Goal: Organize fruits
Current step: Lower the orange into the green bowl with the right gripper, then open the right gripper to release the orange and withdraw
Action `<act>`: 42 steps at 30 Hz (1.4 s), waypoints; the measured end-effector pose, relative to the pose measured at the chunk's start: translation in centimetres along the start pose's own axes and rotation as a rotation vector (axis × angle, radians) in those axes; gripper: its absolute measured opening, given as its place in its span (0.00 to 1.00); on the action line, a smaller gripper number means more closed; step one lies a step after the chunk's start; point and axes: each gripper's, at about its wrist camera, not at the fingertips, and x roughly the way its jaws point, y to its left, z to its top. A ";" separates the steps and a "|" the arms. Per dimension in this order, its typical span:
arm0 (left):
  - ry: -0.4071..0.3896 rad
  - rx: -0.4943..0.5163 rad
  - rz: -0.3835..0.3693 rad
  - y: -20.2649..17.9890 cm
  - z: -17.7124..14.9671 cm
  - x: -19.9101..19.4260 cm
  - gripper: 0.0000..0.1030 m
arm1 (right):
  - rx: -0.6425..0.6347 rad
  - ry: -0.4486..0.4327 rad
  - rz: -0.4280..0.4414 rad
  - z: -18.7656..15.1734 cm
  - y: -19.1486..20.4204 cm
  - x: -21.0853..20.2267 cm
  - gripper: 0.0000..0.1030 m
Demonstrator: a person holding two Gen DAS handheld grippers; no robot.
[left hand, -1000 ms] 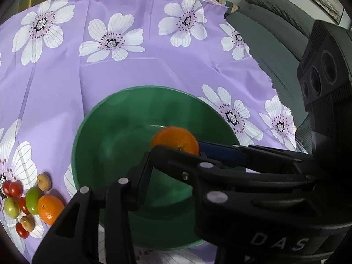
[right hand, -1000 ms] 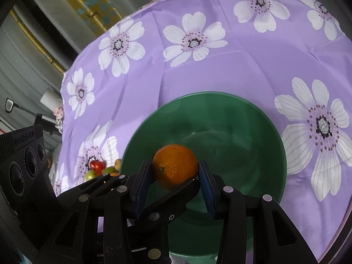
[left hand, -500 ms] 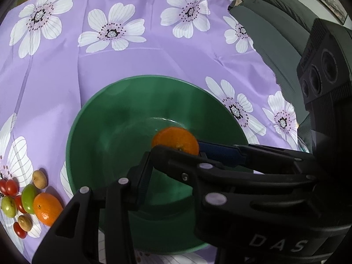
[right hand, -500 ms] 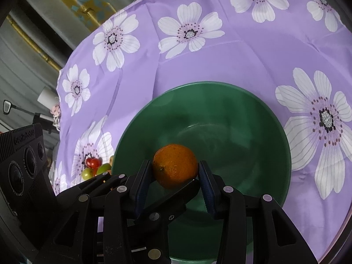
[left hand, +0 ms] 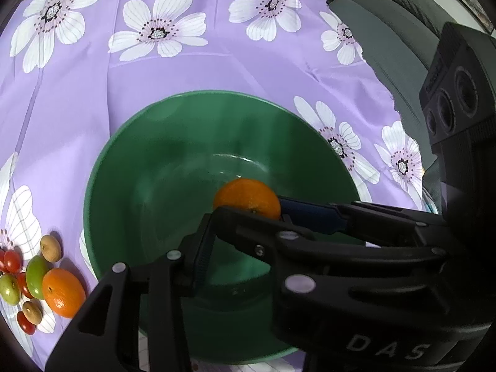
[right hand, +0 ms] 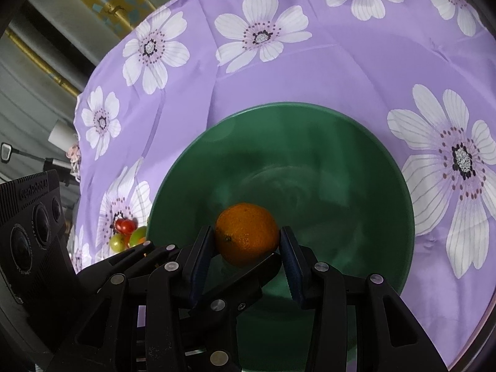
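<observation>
Over the last second the green bowl (right hand: 400,183) loomed larger in both views; right gripper (right hand: 247,243) stayed clamped on the orange (right hand: 246,232), low over the bowl's near side; left gripper (left hand: 238,241) grip undeterminable; release judged imminent.

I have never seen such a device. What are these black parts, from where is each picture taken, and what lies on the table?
There is no robot here. A person carries a two-finger gripper in each hand, and a wide-angle camera on each looks along its fingers. One picture comes from the left gripper, the other from the right gripper; each also shows the other's black body. A purple flowered cloth carries a green bowl. The right gripper grips an orange over the bowl. The left gripper appears empty. Beside the bowl lie a second orange, red tomatoes, green fruits and brown ones.
</observation>
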 end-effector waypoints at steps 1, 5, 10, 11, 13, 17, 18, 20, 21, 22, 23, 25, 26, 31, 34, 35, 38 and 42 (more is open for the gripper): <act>0.004 -0.001 0.001 0.0 0.0 0.1 0.40 | 0.001 0.003 -0.001 -0.1 0.0 0.0 0.44; 0.017 -0.004 0.004 0.1 0.0 0.3 0.40 | 0.005 0.015 0.000 -0.1 -0.1 0.3 0.44; 0.037 -0.007 0.012 0.1 0.0 0.6 0.40 | 0.010 0.026 -0.002 -0.1 -0.3 0.5 0.44; 0.038 -0.008 0.012 0.0 0.0 0.7 0.40 | 0.011 0.028 -0.003 -0.1 -0.3 0.5 0.44; 0.045 -0.010 0.014 0.0 0.1 0.9 0.40 | 0.013 0.033 -0.008 -0.1 -0.4 0.7 0.44; 0.050 -0.013 0.020 0.0 0.1 1.1 0.40 | 0.013 0.040 -0.014 0.0 -0.4 0.9 0.44; 0.052 -0.014 0.022 0.0 0.1 1.1 0.40 | 0.013 0.042 -0.014 0.0 -0.4 1.0 0.44; 0.056 -0.014 0.026 0.0 0.2 1.2 0.40 | 0.015 0.044 -0.015 0.0 -0.5 1.1 0.44; 0.058 -0.014 0.028 0.0 0.2 1.3 0.40 | 0.015 0.045 -0.016 0.0 -0.5 1.1 0.44; 0.061 -0.015 0.030 0.0 0.2 1.3 0.40 | 0.016 0.046 -0.016 0.0 -0.5 1.1 0.44; 0.064 -0.016 0.033 0.0 0.3 1.4 0.40 | 0.017 0.047 -0.016 0.0 -0.5 1.2 0.44; 0.068 -0.017 0.038 0.0 0.3 1.5 0.40 | 0.019 0.051 -0.016 0.0 -0.6 1.3 0.44; 0.070 -0.019 0.040 0.0 0.3 1.6 0.40 | 0.019 0.052 -0.018 0.0 -0.6 1.4 0.44; 0.077 -0.019 0.046 0.0 0.4 1.7 0.40 | 0.021 0.055 -0.014 0.1 -0.8 1.5 0.44; 0.078 -0.019 0.047 0.0 0.4 1.8 0.40 | 0.020 0.055 -0.014 0.1 -0.8 1.6 0.44; 0.078 -0.019 0.047 0.0 0.4 1.7 0.40 | 0.021 0.055 -0.014 0.1 -0.8 1.5 0.44; 0.079 -0.019 0.046 0.0 0.4 1.8 0.40 | 0.021 0.054 -0.014 0.1 -0.9 1.6 0.44; 0.078 -0.023 0.040 0.2 0.4 1.7 0.41 | 0.021 0.052 -0.021 0.1 -0.8 1.5 0.44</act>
